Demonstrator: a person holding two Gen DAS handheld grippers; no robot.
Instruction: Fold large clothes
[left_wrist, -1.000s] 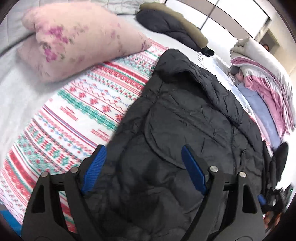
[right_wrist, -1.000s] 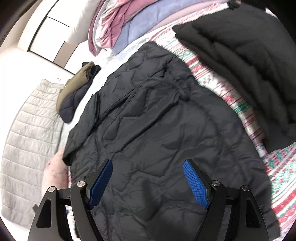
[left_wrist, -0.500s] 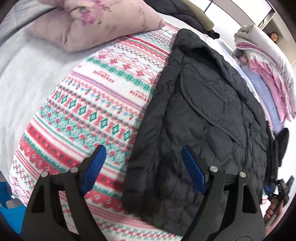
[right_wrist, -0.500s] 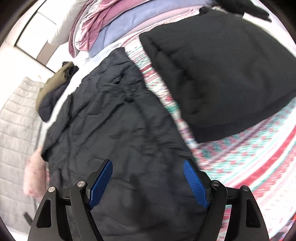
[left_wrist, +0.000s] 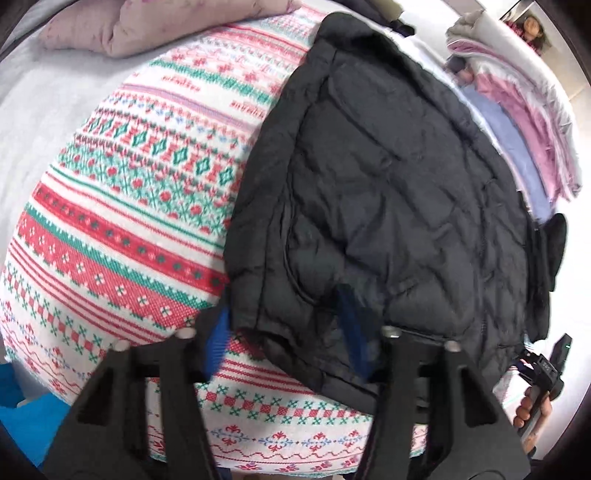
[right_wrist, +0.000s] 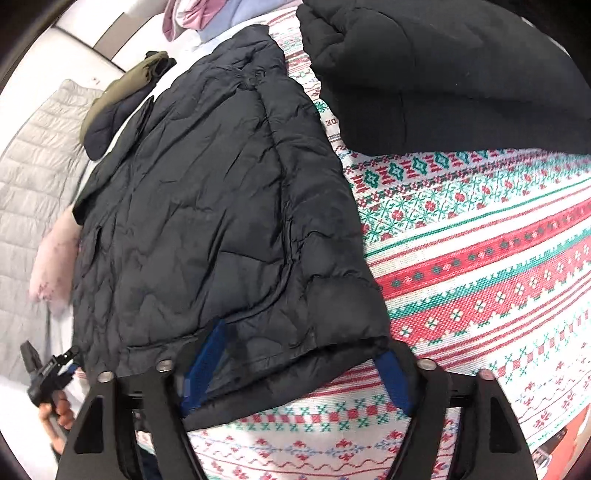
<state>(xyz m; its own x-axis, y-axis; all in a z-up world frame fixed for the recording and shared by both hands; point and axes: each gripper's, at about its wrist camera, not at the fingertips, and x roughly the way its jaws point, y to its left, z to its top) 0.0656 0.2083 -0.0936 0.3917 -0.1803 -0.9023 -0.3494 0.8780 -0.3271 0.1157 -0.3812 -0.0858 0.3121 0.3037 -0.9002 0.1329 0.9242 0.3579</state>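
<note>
A black quilted jacket (left_wrist: 369, 192) lies spread flat on a red, green and white patterned blanket (left_wrist: 129, 221). My left gripper (left_wrist: 284, 332) straddles the jacket's near left hem corner; its blue jaws are closing with the fabric between them, not clamped. In the right wrist view the same jacket (right_wrist: 207, 206) runs away from me, and my right gripper (right_wrist: 295, 369) straddles the near right hem corner. Its jaws are closing too, with the hem between them but not pinched. Each view shows the other gripper held in a hand, right (left_wrist: 543, 373) and left (right_wrist: 48, 373).
A folded black jacket (right_wrist: 443, 74) lies on the blanket (right_wrist: 480, 258) to the right. A pink pillow (left_wrist: 147, 26) sits at the far left, an olive and navy garment (right_wrist: 122, 96) beyond the collar, and piled pink and lilac bedding (left_wrist: 524, 122) at the far right.
Both grippers have dropped back from over the jacket's body to its near hem corners, left and right, and their jaws have narrowed around the fabric.
</note>
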